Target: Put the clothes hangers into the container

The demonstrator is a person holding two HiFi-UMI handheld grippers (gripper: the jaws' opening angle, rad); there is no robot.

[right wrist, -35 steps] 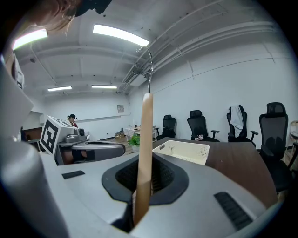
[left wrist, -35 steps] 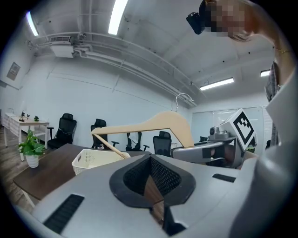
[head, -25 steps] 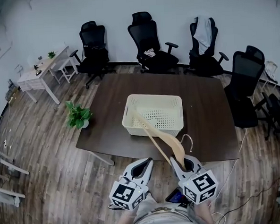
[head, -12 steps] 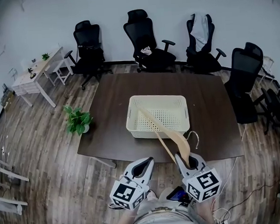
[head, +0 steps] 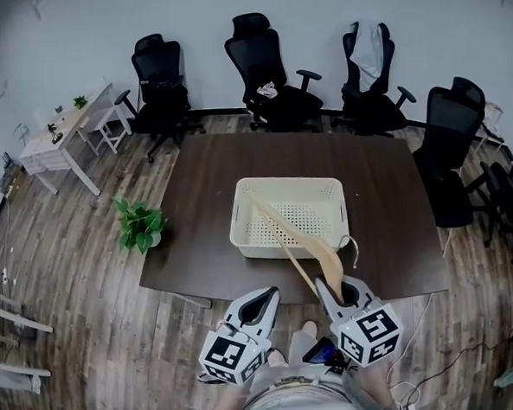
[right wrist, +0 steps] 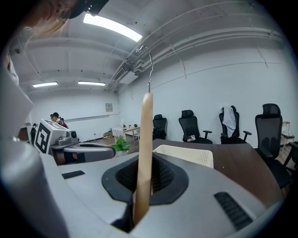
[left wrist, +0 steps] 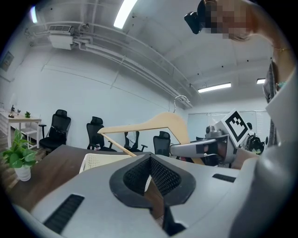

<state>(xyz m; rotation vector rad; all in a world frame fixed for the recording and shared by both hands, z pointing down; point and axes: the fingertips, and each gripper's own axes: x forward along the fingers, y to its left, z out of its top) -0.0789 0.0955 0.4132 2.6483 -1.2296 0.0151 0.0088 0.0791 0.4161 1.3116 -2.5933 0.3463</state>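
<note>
Dark brown table (head: pixel 197 221) fills the middle of the room, with four black office chairs (head: pixel 270 65) along its far side. At the table's near edge my right gripper (head: pixel 335 286) is clamped on one end of the wooden clothes hanger (head: pixel 323 258). In the right gripper view the wood stands edge-on between the closed jaws, with the metal hook (right wrist: pixel 148 60) above. From that grip the hanger slants away to the far left. It crosses the near rim of the cream container (head: pixel 259 245) and ends over its far left corner; I cannot tell whether it touches the rim. The container sits around the table's middle. My left gripper (head: pixel 264 296) hovers just left of the right one, jaws together on nothing. Out on the wood floor (head: pixel 79 280), left of the table, stands a potted plant (head: pixel 139 224).
</note>
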